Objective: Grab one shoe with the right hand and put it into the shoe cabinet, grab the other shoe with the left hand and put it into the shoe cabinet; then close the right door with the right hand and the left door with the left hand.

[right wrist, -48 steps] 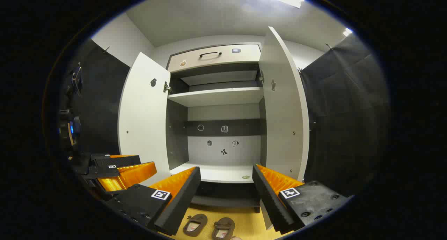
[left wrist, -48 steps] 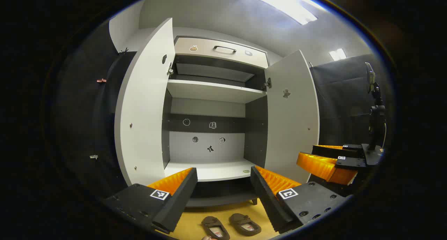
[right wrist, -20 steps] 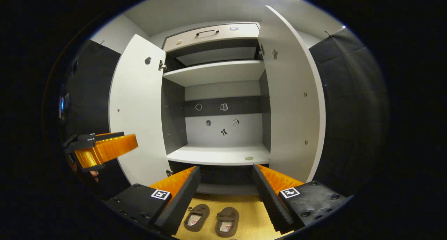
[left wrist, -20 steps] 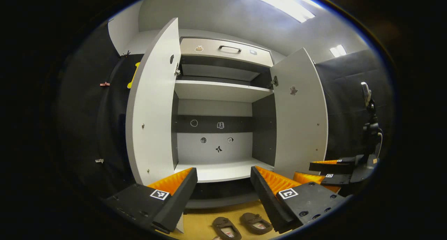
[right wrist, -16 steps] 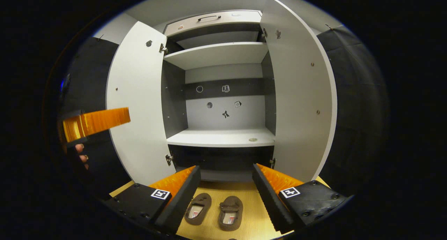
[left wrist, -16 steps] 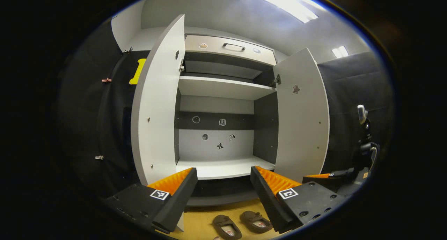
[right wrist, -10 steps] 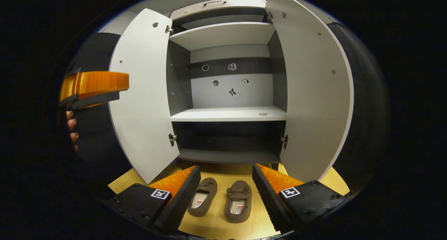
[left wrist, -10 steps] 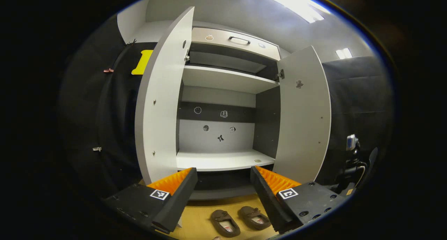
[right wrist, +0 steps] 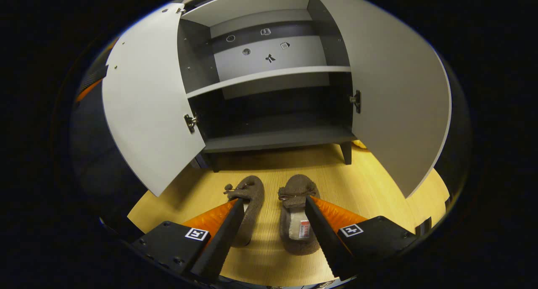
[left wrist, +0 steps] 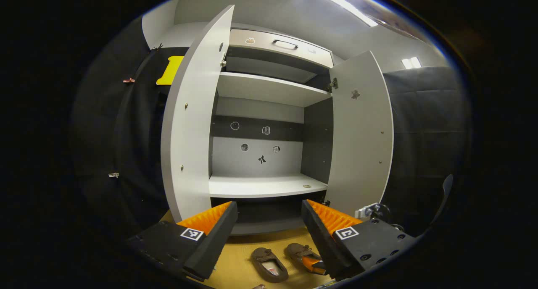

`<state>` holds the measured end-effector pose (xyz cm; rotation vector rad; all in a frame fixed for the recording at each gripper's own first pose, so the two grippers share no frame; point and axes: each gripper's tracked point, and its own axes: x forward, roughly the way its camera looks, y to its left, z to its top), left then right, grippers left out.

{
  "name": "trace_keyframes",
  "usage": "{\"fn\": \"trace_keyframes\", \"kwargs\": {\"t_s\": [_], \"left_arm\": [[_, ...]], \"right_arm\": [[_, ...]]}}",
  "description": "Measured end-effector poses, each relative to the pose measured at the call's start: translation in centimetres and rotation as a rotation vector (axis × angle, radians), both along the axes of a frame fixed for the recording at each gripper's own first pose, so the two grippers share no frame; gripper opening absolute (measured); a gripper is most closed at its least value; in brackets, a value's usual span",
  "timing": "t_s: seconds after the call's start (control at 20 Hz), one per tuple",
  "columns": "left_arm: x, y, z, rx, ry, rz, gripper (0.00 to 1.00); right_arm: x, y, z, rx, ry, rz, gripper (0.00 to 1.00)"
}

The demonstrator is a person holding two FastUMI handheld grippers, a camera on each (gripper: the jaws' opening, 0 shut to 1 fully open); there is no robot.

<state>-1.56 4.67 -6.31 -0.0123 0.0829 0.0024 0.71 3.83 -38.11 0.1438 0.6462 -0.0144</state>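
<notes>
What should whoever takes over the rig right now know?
Right gripper: jaws open, empty, low over the two shoes, straddling the right shoe.
Left gripper: jaws open, empty, held higher, facing the cabinet.
Both shoes sit side by side on the floor in front of the cabinet, toes toward it; left shoe lies beside the right.
Left door and right door stand open; the shelves look bare.
Done: nothing placed.
Left: grab and shelve each shoe, right first, then close the right door, then the left.
</notes>
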Motion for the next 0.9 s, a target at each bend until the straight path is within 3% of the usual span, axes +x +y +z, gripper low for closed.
{"fn": "trace_keyframes", "kwargs": {"t_s": [0.25, 0.9], "left_arm": [[0.6, -0.3, -1.8, 0.024, 0.045, -0.018, 0.97], [2.0, 1.9, -6.3, -0.067, 0.142, 0.020, 0.97]], "right_arm": [[0.4, 0.1, -4.7, -0.002, 0.061, -0.001, 0.93], [4.2, -0.9, -11.4, -0.090, 0.180, -0.030, 0.73]]}}
